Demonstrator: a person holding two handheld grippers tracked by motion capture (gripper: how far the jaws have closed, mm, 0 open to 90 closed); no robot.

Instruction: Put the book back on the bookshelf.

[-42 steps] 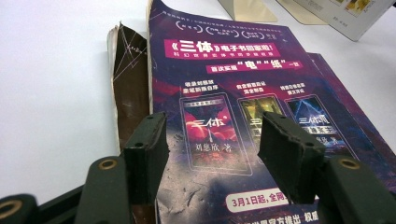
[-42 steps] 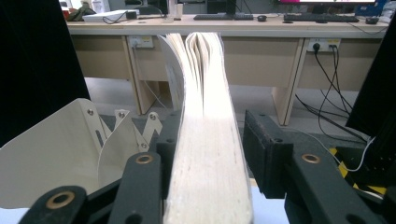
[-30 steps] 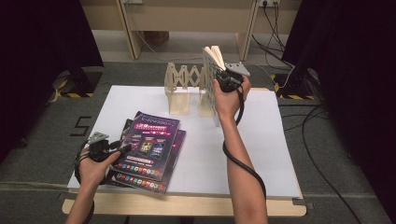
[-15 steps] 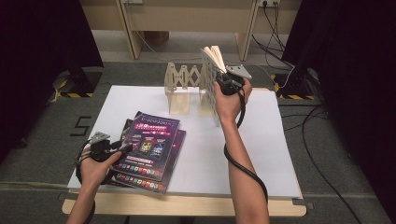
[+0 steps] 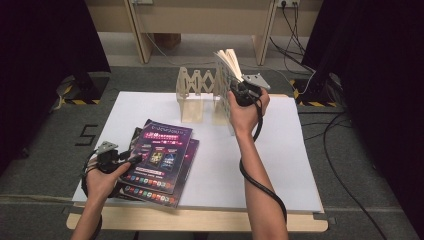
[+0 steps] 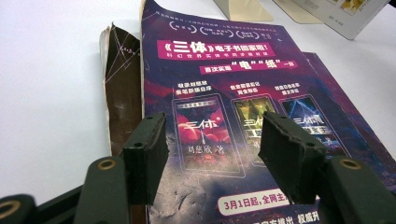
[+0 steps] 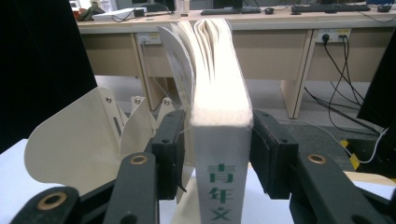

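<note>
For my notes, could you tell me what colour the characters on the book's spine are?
Green on the white spine, clearest in the right gripper view.

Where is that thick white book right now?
In the high view, the thick white book stands upright at the table's far side, between the right gripper's jaws, beside the folding rack.
</note>
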